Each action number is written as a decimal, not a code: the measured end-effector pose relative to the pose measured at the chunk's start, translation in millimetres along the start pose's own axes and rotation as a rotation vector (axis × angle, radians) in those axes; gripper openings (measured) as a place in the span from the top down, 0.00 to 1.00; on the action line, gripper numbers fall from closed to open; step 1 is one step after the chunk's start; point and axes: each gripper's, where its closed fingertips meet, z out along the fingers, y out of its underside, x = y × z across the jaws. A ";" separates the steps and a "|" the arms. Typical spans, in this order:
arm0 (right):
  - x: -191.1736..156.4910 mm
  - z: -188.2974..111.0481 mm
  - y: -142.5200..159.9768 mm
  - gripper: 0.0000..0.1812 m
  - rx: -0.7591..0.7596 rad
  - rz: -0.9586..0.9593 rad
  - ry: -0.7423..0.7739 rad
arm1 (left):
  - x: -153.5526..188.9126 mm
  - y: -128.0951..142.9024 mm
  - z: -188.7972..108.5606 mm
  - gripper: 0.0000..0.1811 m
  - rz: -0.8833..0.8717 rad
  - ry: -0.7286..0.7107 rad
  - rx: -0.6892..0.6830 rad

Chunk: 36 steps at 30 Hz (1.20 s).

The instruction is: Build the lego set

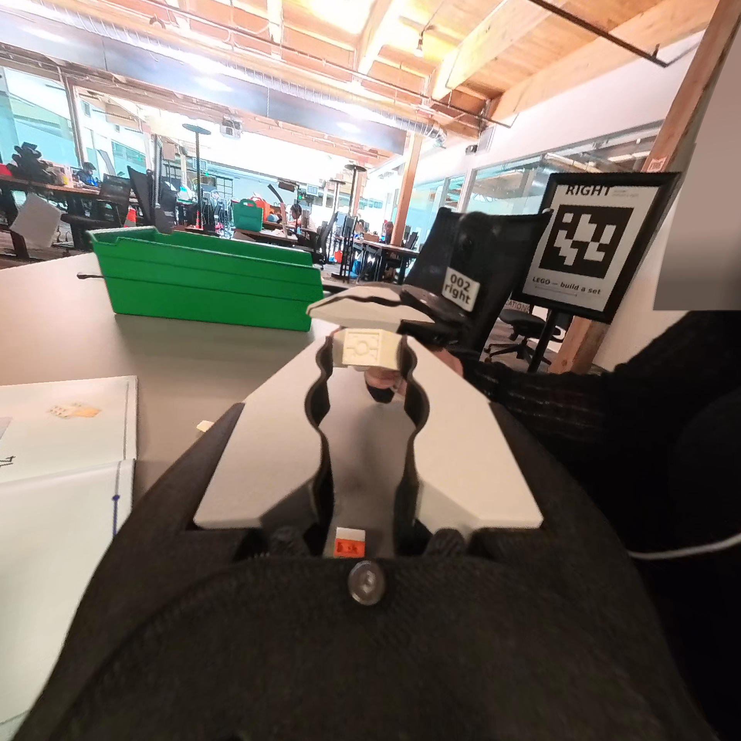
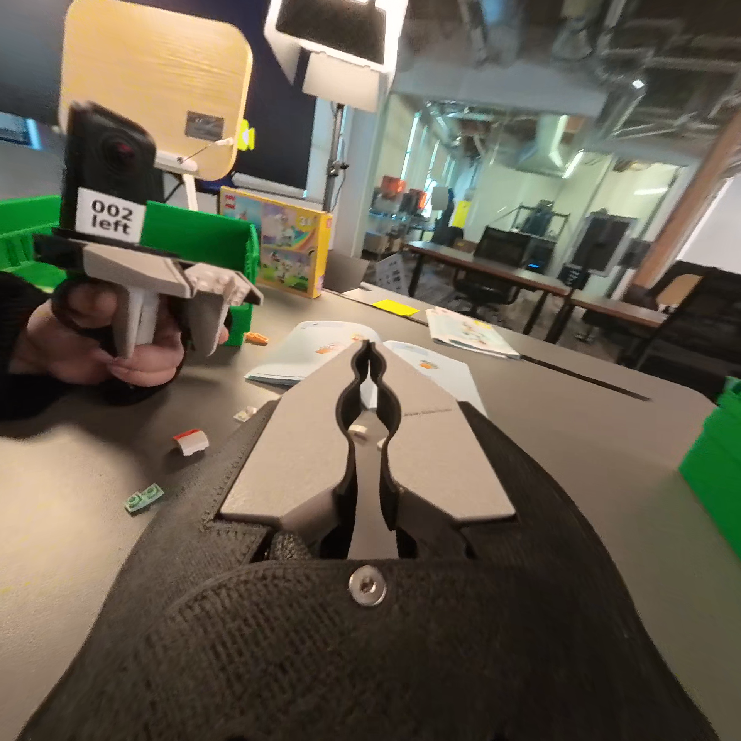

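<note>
Pinching a white brick (image 1: 368, 348) between its fingertips, the left gripper (image 1: 367, 353) holds it above the table (image 1: 200, 353), just under the right gripper (image 1: 363, 306), which crosses in front. Only the left wrist view shows the brick's hollow underside and the orange-and-white piece (image 1: 350, 542) below. The right wrist view shows the right gripper (image 2: 368, 349) pressed together on nothing, an open booklet (image 2: 304, 353) beyond, loose pieces (image 2: 190, 441) (image 2: 144, 497) on the table, a green bin (image 2: 200, 236) and the set's box (image 2: 288, 244).
</note>
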 end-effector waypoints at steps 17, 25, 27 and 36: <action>-13.0 -110.2 -4.8 0.93 -0.126 -0.221 0.206 | -4.9 -3.4 -2.6 0.82 -0.087 0.041 0.025; 4.2 -110.6 -35.2 0.89 -0.002 -0.178 0.266 | -5.9 -2.7 -4.0 0.82 -0.103 0.073 0.015; 6.6 -112.0 -39.1 0.88 0.009 -0.176 0.269 | -6.1 -2.5 -4.5 0.82 -0.109 0.081 0.012; -3.0 -120.0 -31.0 0.88 0.027 -0.085 0.274 | -6.5 -4.6 -5.9 0.82 -0.107 0.091 0.014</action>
